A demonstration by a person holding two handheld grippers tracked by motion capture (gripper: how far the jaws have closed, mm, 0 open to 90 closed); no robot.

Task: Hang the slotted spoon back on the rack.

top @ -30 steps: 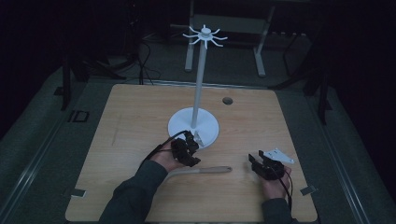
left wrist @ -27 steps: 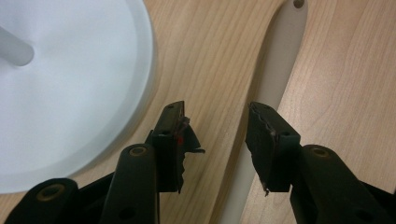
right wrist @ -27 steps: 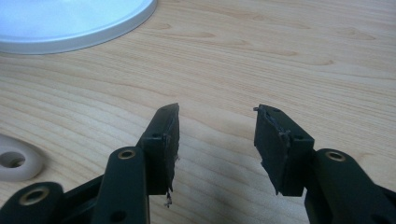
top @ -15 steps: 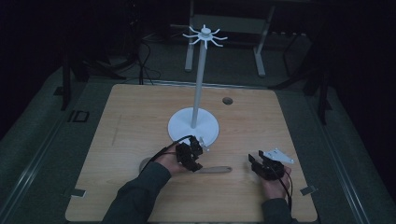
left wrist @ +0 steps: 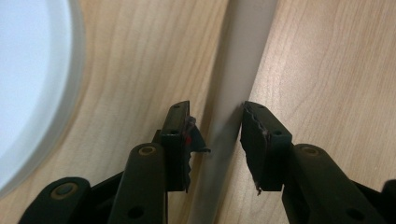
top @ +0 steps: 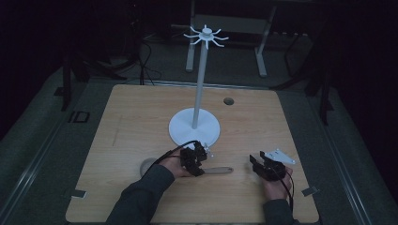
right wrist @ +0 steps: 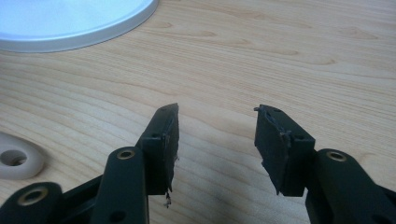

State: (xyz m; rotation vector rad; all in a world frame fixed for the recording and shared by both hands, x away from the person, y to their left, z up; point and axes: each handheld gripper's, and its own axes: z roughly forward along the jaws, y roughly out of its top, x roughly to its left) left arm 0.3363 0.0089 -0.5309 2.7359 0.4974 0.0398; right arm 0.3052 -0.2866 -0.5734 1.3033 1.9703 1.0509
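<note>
A white stand (top: 193, 129) sits on the wooden table (top: 131, 117), with a tall pole rising from its round base to a ring of hooks at the top. Everything else lies on the person's side of that base.

A pale utensil (top: 220, 170) lies flat on the wood just in front of the stand. Its wider end is to the stand's left and its handle runs towards the right.

The left gripper (top: 196, 165), held in the person's left hand, is over this utensil, close to the front rim of the stand. In the left gripper view its jaws (left wrist: 215, 126) are partly open, a little wider than the handle (left wrist: 238, 56), which passes straight between them. One jaw sits at the handle's edge and the other shows a narrow gap. Whether either pad touches it I cannot tell, and the jaws have not closed on it. The stand's rim (left wrist: 28, 70) curves along the side of that view.

The right gripper (top: 263, 166) is in front of the stand and off to its right, beyond the handle's tip and apart from it. In the right gripper view its jaws (right wrist: 217, 126) are wide open and hold nothing, with bare wood between them. The holed end of the handle (right wrist: 14, 161) lies beside them, and the stand's rim (right wrist: 70, 18) is farther off.
</note>
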